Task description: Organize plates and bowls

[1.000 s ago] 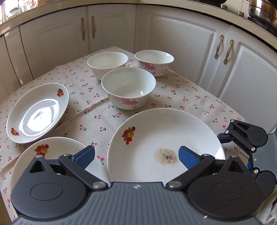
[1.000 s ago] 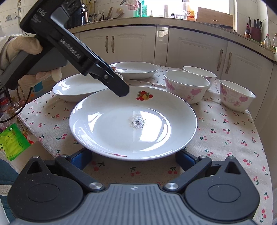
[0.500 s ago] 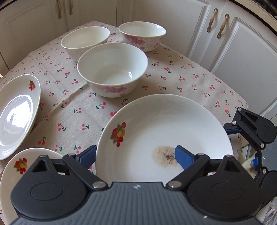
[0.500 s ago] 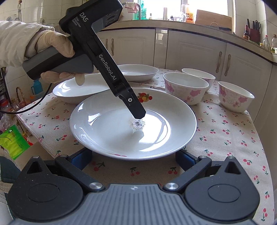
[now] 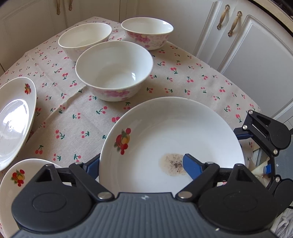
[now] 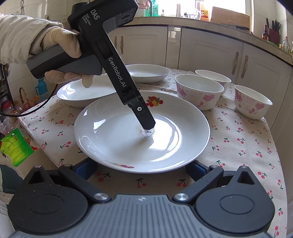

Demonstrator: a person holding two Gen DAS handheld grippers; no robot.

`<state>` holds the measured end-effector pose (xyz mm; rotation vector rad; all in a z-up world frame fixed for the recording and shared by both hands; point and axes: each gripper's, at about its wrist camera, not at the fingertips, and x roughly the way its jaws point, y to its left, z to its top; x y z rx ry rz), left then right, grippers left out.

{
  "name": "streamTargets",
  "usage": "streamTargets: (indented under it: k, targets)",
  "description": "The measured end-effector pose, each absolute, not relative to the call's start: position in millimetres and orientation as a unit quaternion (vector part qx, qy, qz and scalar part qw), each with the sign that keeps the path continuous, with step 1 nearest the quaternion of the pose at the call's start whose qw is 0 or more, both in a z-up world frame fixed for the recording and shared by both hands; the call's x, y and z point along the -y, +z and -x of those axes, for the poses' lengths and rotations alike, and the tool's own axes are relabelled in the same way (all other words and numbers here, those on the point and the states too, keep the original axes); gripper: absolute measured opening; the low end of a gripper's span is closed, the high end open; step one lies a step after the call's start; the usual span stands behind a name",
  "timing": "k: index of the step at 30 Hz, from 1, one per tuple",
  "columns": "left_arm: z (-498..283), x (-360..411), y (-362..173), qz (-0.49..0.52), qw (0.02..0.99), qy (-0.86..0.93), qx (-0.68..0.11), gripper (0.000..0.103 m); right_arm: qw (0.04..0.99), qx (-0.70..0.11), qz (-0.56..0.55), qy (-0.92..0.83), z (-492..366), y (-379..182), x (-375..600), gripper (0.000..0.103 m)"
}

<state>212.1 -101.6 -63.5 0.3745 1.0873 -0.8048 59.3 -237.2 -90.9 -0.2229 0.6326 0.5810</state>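
Observation:
A white plate [image 5: 183, 131] with a fruit print and a brown stain lies on the cherry tablecloth [image 5: 77, 117]. My left gripper [image 5: 141, 165] is open and straddles its near rim, one finger inside by the stain, one outside. In the right wrist view the same plate [image 6: 109, 135] lies just ahead of my open right gripper [image 6: 141, 169], whose fingers sit level with the rim. The left gripper [image 6: 148, 126] reaches down into the plate there. Two more plates [image 5: 14, 119] [image 5: 11, 184] lie at left. Three floral bowls [image 5: 113, 69] [image 5: 84, 38] [image 5: 146, 31] stand behind.
White cabinet doors [image 5: 256, 47] close in behind and right of the table. The table's edge drops off at right [image 5: 254, 109]. In the right wrist view a green packet [image 6: 14, 146] lies left of the table and a counter with bottles [image 6: 201, 14] runs behind.
My left gripper has moved forward and down onto the stained plate, so one finger now reaches inside its rim. The right gripper has stayed at the plate's near edge.

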Motion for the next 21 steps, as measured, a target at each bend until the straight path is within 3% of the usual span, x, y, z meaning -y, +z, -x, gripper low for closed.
streamTargets:
  k: [21]
  targets:
    - [-217.5, 106.6, -68.0, -0.175, 0.748, -0.385, -0.511, 0.090, 0.901, -0.313, 0.117, 0.276, -60.0, -87.9, 242.3, 0.103]
